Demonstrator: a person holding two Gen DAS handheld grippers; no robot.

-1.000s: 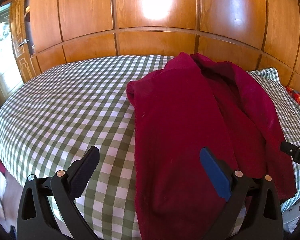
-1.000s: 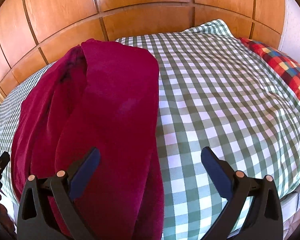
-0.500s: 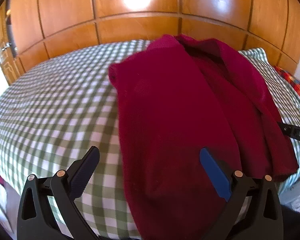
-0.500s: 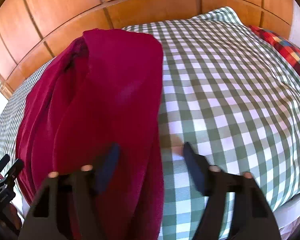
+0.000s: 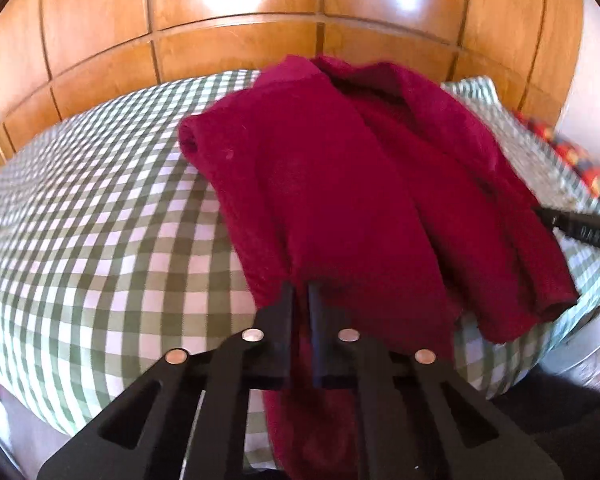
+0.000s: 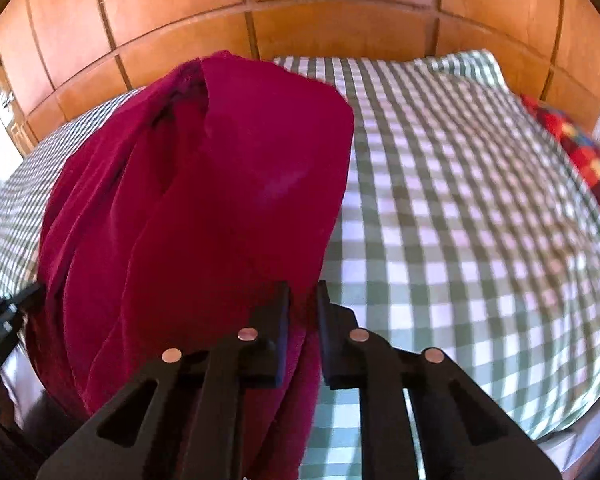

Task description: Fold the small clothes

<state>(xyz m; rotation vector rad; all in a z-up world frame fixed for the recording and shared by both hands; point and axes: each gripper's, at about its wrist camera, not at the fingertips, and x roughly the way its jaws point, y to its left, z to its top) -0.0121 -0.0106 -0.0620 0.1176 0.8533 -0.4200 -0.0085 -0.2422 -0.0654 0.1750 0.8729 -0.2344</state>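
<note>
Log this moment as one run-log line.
left gripper: shut on red garment near edge | right gripper: shut on same edge | garment on checked bedspread

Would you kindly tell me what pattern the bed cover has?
The bed cover is a green-and-white check, seen best in the right wrist view.

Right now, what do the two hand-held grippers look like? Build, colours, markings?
Both alike: the left hand-held gripper and right hand-held gripper have matte black angular frames with triangular cut-outs and four round silver pivot pins each. Fingers are flat dark pads. The right one, seen from the left camera, carries white lettering, unreadable. No cables visible.
</note>
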